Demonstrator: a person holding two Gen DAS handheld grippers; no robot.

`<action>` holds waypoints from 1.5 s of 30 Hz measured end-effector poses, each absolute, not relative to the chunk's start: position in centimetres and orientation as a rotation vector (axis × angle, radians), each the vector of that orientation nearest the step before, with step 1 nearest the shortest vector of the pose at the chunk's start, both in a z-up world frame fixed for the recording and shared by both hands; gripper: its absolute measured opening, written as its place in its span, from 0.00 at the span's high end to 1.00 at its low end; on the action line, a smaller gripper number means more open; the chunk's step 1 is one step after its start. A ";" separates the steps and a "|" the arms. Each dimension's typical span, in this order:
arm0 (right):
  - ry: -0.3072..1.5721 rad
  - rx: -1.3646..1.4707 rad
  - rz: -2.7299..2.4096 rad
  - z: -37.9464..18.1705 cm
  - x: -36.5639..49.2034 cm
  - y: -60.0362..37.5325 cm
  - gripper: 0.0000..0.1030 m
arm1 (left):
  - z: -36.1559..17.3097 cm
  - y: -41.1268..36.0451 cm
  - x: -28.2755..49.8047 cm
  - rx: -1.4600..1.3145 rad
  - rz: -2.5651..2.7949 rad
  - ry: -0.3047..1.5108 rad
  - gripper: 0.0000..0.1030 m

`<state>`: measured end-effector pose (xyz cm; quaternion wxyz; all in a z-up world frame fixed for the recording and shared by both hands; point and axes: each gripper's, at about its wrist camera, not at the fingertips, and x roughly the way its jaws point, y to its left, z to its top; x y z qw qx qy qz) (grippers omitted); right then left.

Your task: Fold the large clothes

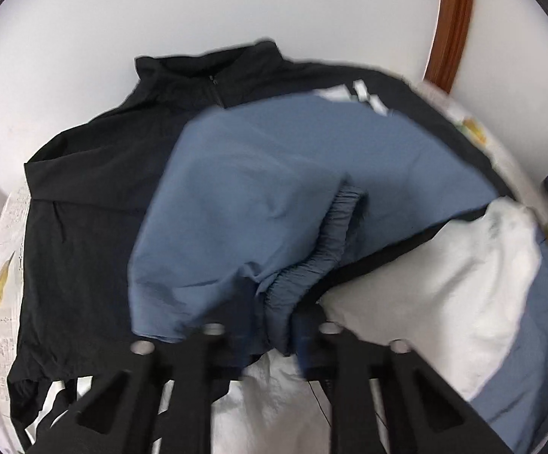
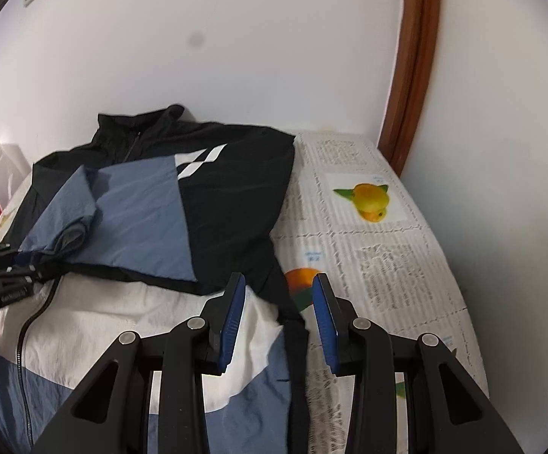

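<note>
The left gripper (image 1: 270, 331) is pinching the blue elastic-cuffed sleeve (image 1: 311, 249) across the black, blue and white zip jacket (image 2: 232, 196) to fold it inward, while the right gripper (image 2: 278, 317) is hovering, jaws parted and empty.

I see one jacket (image 2: 232, 204), colour-blocked in black, slate blue and white, lying front-up and zipped, filling the left and centre of the right wrist view with its stand-up collar (image 2: 137, 123) toward the upper left. Its blue sleeve (image 1: 243, 204) is folded across the chest, the elastic cuff (image 1: 311, 261) at lower centre of the left wrist view. White stripes (image 2: 198, 162) mark the chest.
</note>
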<state>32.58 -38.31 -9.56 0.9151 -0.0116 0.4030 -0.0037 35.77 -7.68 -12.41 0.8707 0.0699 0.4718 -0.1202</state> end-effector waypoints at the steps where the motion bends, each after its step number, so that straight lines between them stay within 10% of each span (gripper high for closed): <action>1: 0.831 -0.029 0.000 -9.5 32.5 -37.7 0.64 | -11.7 -7.0 35.7 0.125 -0.251 0.971 0.87; 19: 0.831 -0.108 0.113 -10.6 37.7 -27.8 0.60 | -11.3 10.7 35.4 -0.242 0.066 0.962 0.86; 30: 0.894 -0.083 -0.014 -13.0 38.6 -30.0 0.52 | -11.6 11.9 35.0 -0.232 0.148 0.955 0.55; 45: 0.886 -0.027 -0.089 -10.2 27.2 -35.6 0.41 | -7.9 12.6 25.2 -0.202 0.099 0.886 0.42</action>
